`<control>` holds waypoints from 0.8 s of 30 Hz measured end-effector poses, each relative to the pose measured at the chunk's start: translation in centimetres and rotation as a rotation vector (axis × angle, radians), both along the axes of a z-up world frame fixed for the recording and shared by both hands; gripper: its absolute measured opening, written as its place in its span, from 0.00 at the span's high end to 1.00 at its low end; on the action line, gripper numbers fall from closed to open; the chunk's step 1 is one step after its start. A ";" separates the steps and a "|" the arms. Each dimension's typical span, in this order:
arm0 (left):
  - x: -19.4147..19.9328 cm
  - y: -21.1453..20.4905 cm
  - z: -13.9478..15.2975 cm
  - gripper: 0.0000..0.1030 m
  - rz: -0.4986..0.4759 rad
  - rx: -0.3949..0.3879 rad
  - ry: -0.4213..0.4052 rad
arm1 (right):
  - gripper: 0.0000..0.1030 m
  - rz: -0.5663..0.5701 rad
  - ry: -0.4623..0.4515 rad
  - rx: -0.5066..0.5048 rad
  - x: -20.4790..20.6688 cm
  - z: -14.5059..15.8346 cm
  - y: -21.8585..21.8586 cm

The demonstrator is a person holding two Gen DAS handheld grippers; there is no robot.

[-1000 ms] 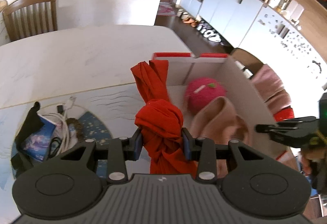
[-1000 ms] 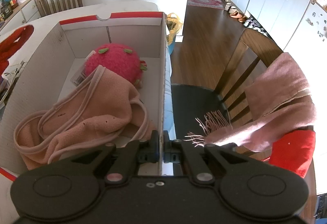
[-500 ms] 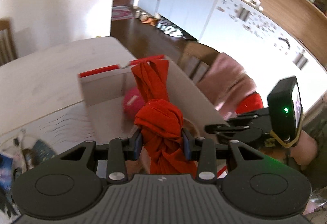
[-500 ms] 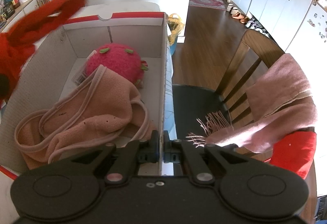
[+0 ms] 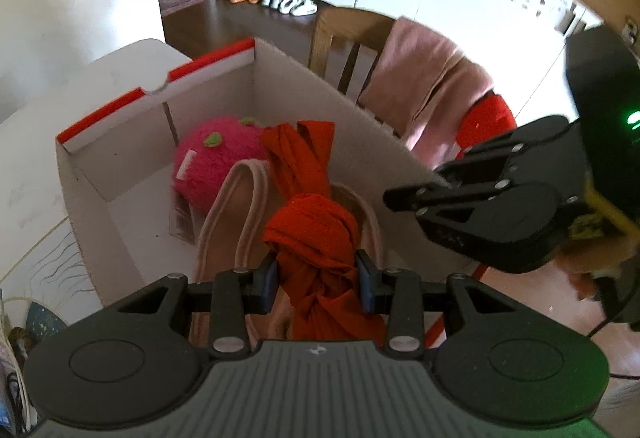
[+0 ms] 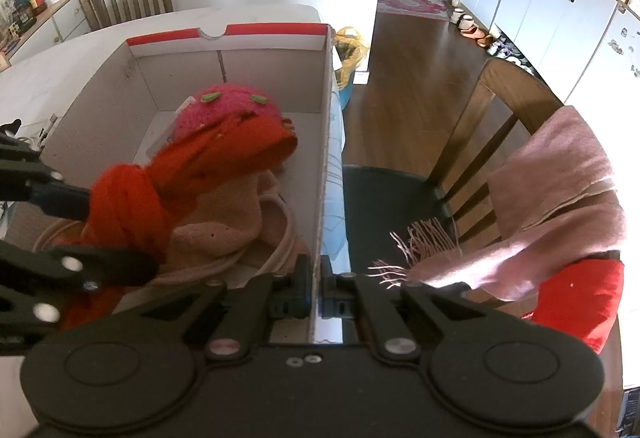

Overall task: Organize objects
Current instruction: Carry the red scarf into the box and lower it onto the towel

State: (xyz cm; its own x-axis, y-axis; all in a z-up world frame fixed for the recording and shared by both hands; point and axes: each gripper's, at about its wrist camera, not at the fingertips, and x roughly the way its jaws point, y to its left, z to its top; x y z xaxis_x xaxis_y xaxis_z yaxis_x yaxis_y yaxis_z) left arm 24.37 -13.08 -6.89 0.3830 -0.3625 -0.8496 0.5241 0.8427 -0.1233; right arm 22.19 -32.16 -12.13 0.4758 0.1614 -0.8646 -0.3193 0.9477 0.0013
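Since a second earlier, left gripper (image 5: pixel 317 275) had carried the knotted red cloth (image 5: pixel 314 234) from the table side to over the open cardboard box (image 5: pixel 116 174); its pads clamped the knot, loose end draped toward the pink plush ball (image 5: pixel 212 162) at the box's far end. Beige fabric bag (image 5: pixel 244 198) lay under the cloth inside the box. Right gripper (image 6: pixel 316 288) hadn't shifted: fingers pinched tight on the box's right wall. Further right, a pink scarf (image 6: pixel 560 198) hung over the wooden chair (image 6: pixel 504 110).
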 end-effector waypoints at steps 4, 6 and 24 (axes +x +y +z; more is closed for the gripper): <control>0.7 -0.4 -1.4 0.64 0.007 0.030 0.033 | 0.97 0.003 0.000 0.002 -0.1 0.0 0.0; 1.1 -0.5 -2.0 0.64 0.015 0.033 0.057 | 0.97 0.003 0.001 0.003 -0.1 -0.1 -0.1; 2.0 0.0 -5.0 0.52 0.069 0.058 0.163 | 0.96 0.030 0.003 0.013 -0.2 0.0 -0.3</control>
State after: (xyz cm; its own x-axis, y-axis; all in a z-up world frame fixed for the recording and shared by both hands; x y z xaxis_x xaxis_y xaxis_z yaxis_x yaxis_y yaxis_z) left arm 26.34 -13.13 -11.90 0.2606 -0.2888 -0.9213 0.4421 0.8840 -0.1521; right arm 21.96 -32.42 -12.12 0.4682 0.1871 -0.8636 -0.3475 0.9376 0.0147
